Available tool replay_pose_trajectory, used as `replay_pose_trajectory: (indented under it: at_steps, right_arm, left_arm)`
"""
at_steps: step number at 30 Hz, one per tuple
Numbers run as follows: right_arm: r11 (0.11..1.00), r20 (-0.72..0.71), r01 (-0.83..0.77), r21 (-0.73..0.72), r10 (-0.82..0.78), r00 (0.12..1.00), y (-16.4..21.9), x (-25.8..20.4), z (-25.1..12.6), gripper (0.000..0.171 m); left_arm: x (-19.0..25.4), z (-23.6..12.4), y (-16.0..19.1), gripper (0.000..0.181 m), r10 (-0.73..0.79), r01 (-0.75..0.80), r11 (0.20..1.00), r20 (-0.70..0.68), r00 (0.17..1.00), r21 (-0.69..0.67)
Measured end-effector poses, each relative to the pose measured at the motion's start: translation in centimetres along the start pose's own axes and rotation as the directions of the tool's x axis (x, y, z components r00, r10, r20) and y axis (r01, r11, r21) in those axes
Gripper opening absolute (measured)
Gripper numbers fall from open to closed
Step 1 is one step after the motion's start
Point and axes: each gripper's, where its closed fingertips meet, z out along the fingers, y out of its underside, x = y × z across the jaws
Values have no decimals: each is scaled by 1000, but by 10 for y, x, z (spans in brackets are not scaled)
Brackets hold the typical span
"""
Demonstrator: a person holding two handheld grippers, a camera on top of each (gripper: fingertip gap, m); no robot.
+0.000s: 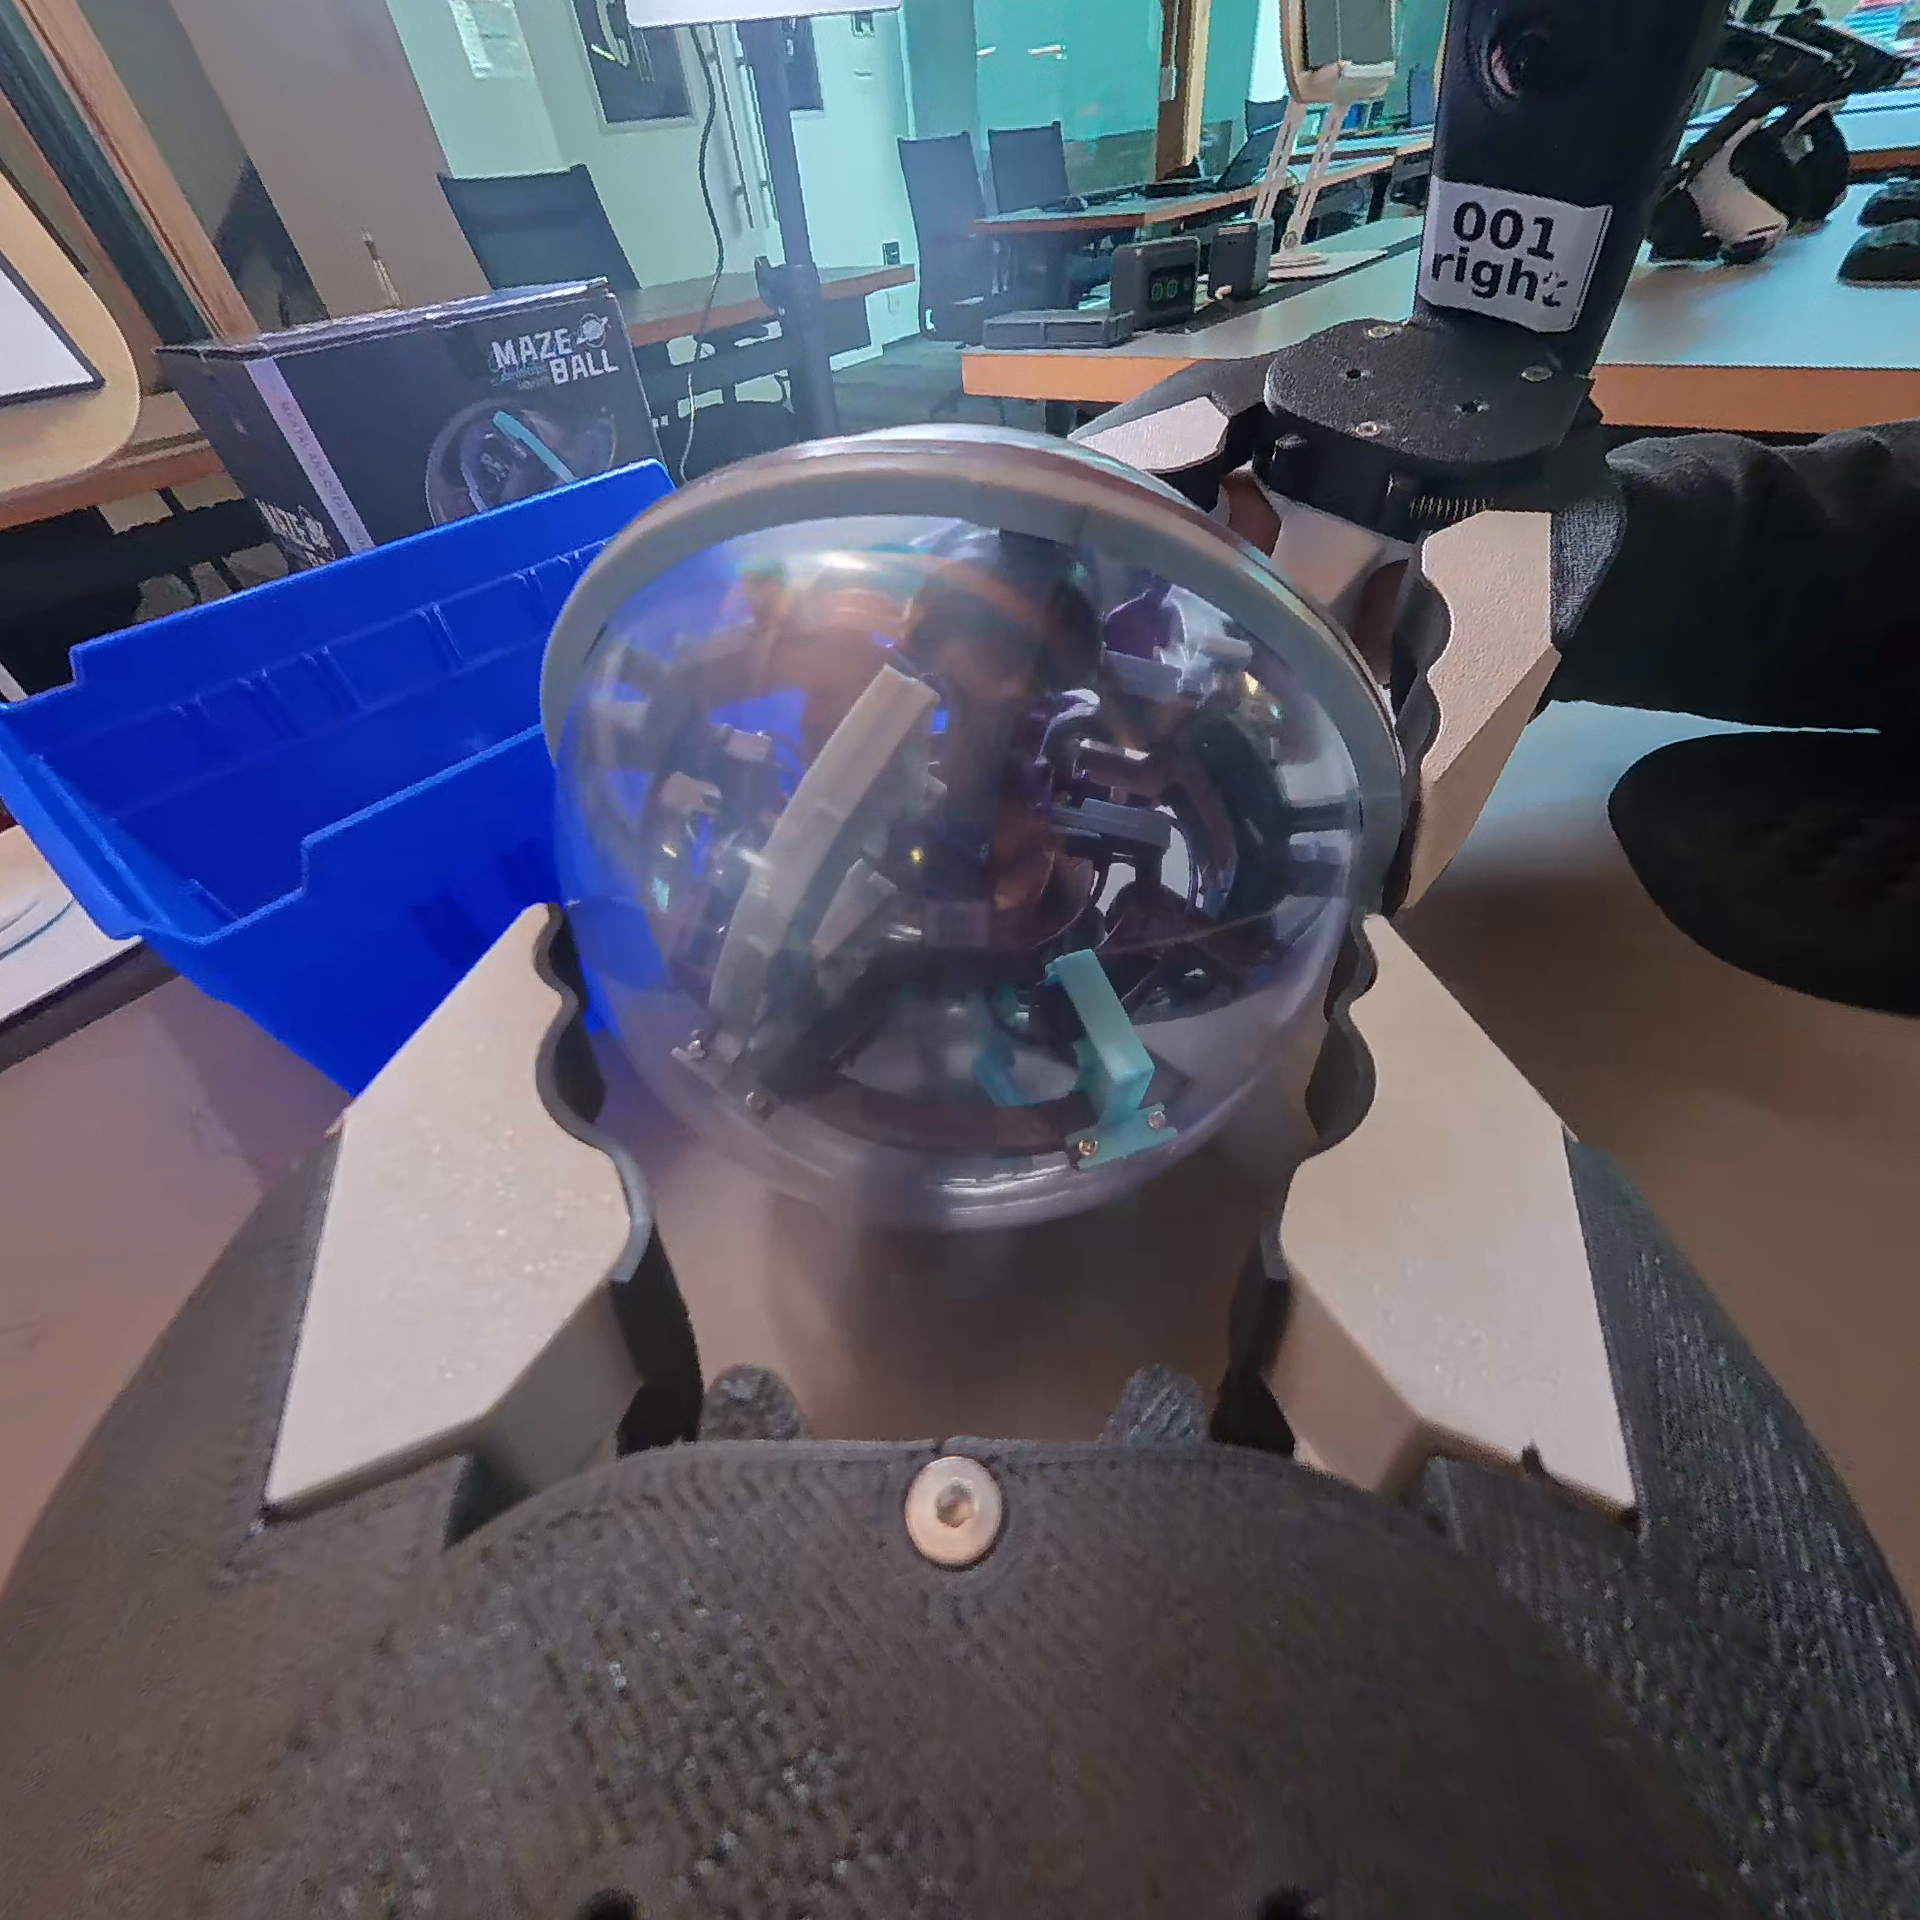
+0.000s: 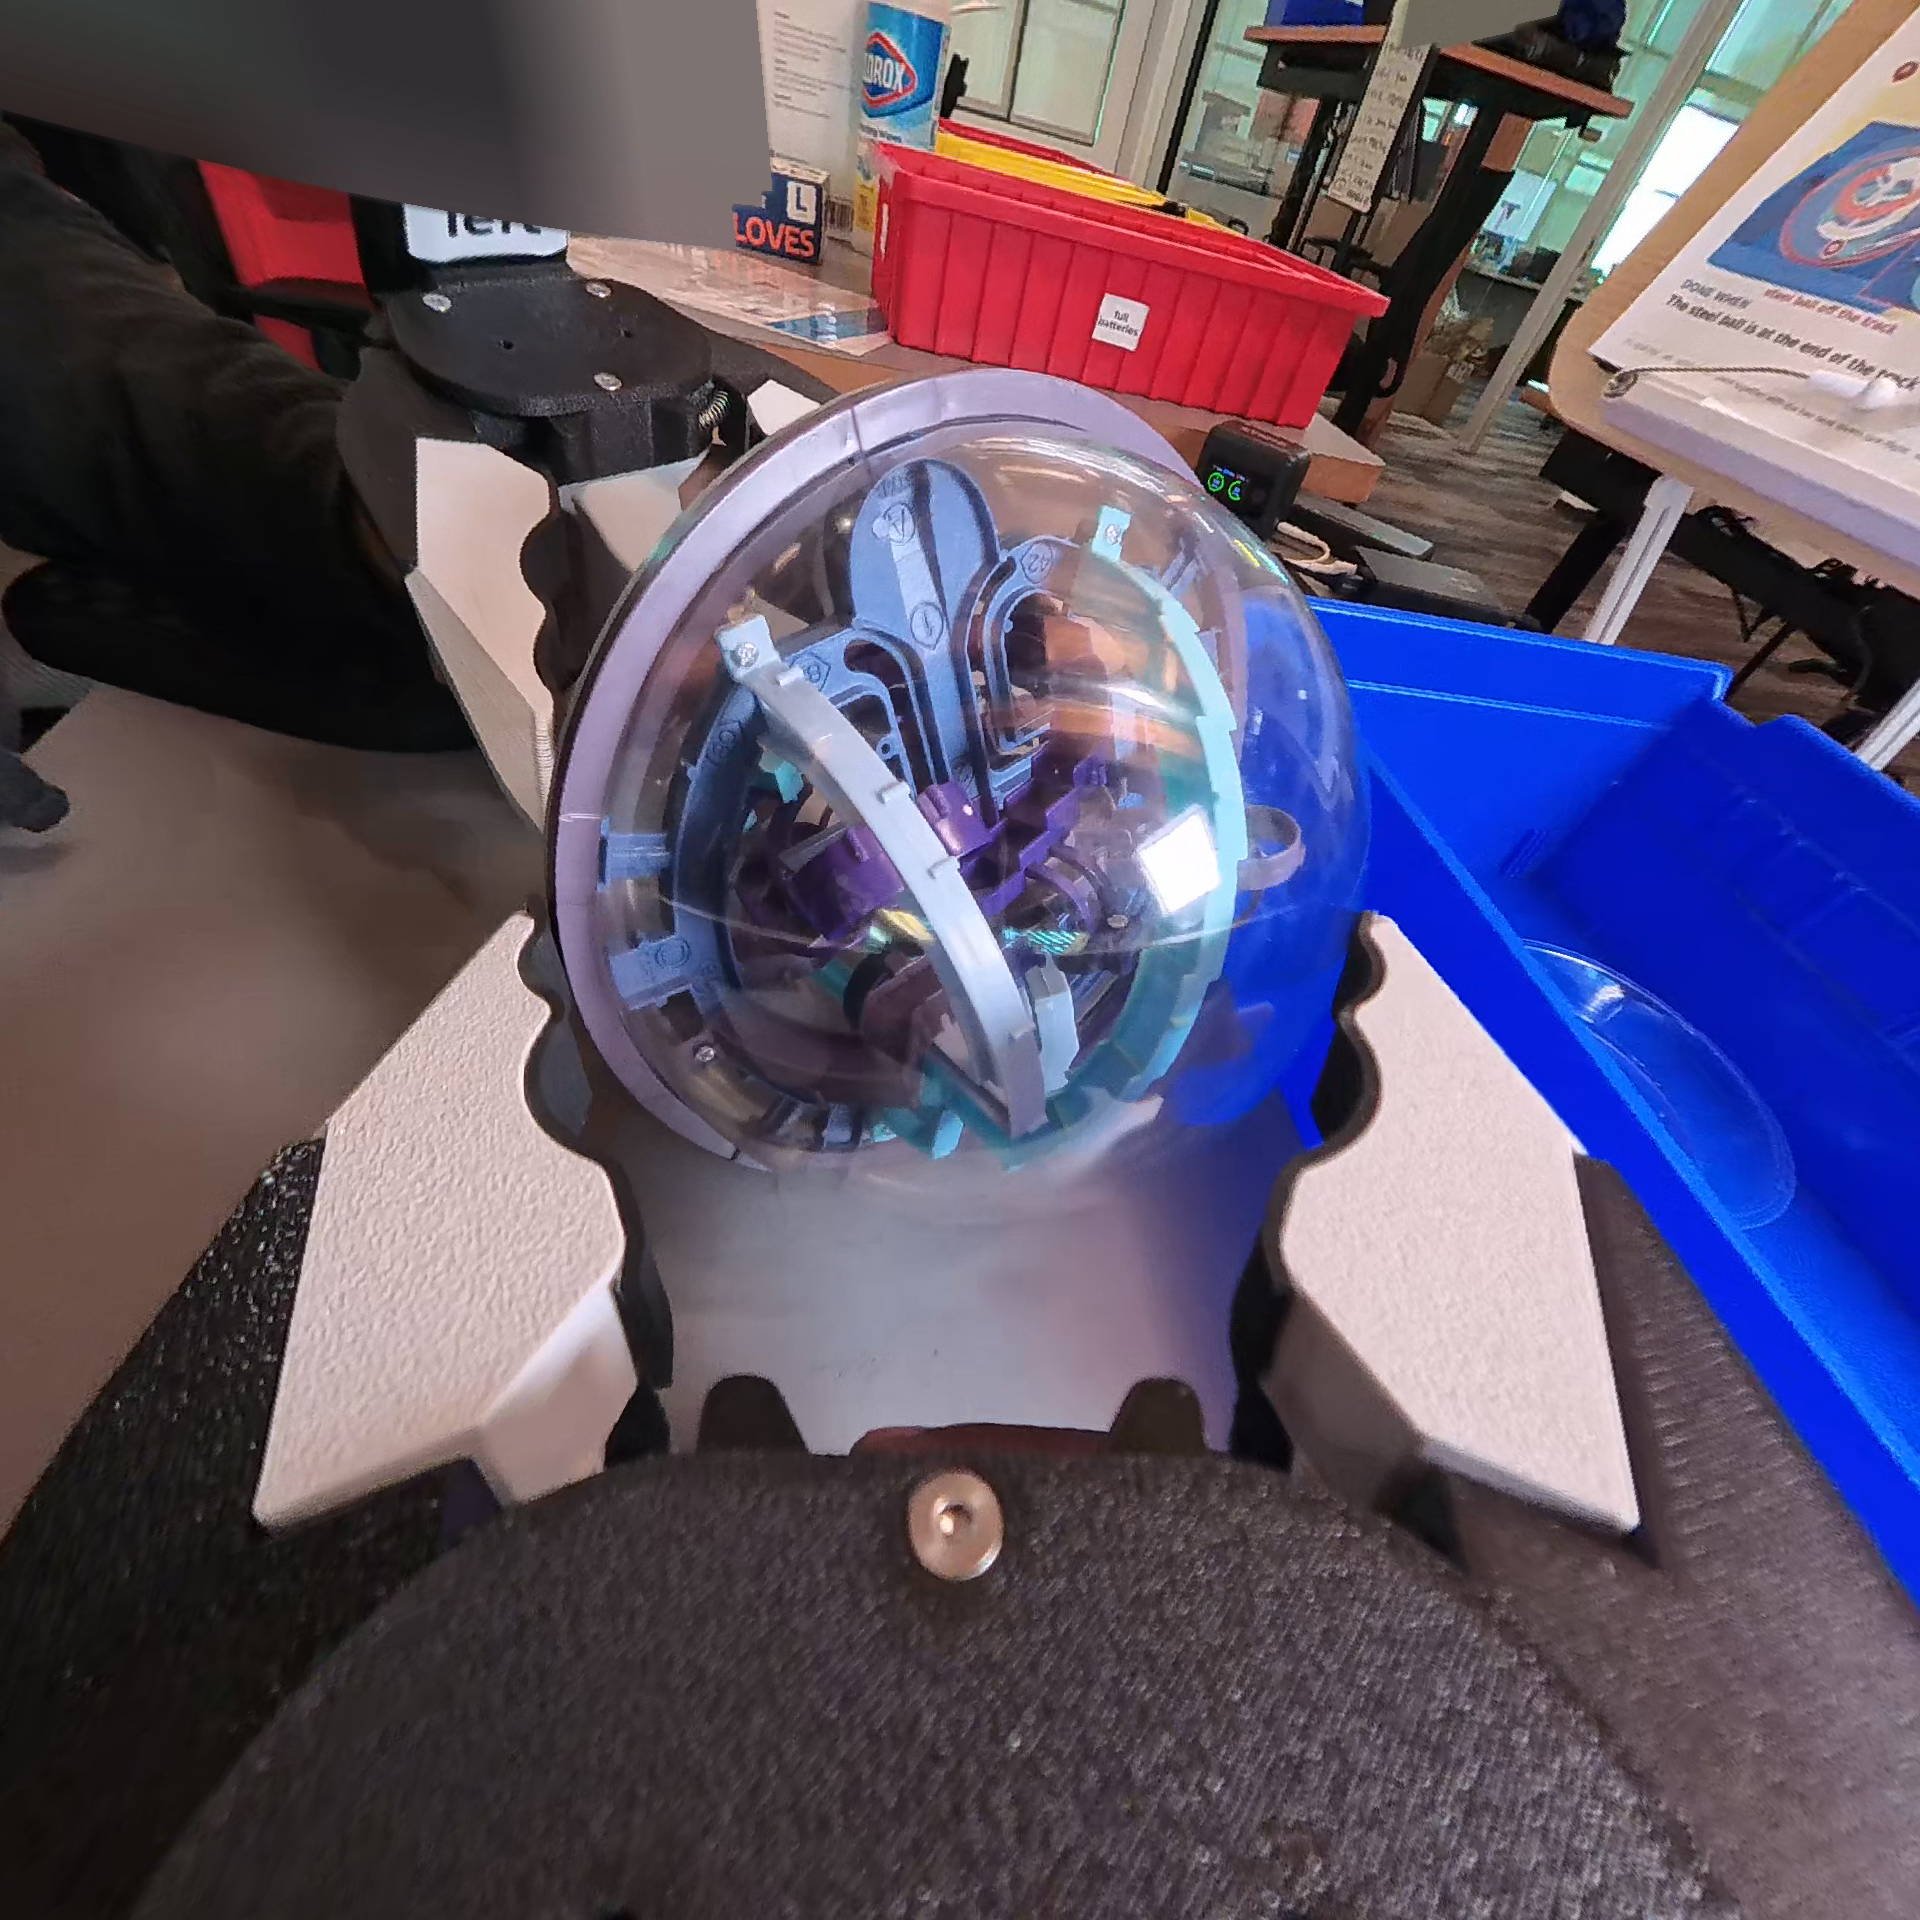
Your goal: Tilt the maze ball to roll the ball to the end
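I have the left gripper point(image 1: 961, 935) and right gripper point(image 2: 951, 971) both clamped on the maze ball point(image 1: 961, 831); blue bin point(image 1: 312, 769) at nine o'clock.

Box point(image 1: 416, 416): dark carton behind the blue bin point(image 1: 312, 748), printed product name and logo on its front.
Sticker point(image 1: 1507, 255): white, black number and word, on the right gripper point(image 2: 951, 997) post.
Second sticker point(image 2: 483, 223): white, on the left gripper point(image 1: 956, 977), mostly covered.
Canister point(image 2: 902, 83): brand logo.
Red bin point(image 2: 1039, 270): small white label.
Sheet point(image 2: 1787, 312): printed lines under a diagram.
Maze ball point(image 2: 935, 623): tiny raised numbers on the track.
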Motion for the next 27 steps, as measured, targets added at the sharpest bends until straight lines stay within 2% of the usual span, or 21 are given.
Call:
replay_pose_trajectory:
  at_steps: [9, 14, 20, 27]
  right_arm:
    - [998, 17, 54, -34, -54, 998, 2, -10, -3, 142]
    - [990, 16, 116, -84, -115, 993, 5, -17, -7, 141]
    - [974, 11, 200, -109, -200, 980, 4, -27, -6, 140]
    - [982, 6, 176, -73, -176, 984, 4, -27, -5, 139]
  left_arm:
    - [8, -13, -1, 131, -7, 9, 999, -35, 999, 35]
    - [9, -26, -5, 119, -30, 40, 996, -126, 992, 82]
    - [4, -29, -3, 135, -54, 75, 992, -202, 978, 97]
    - [13, -21, 5, 134, -44, 62, 995, -228, 973, 72]
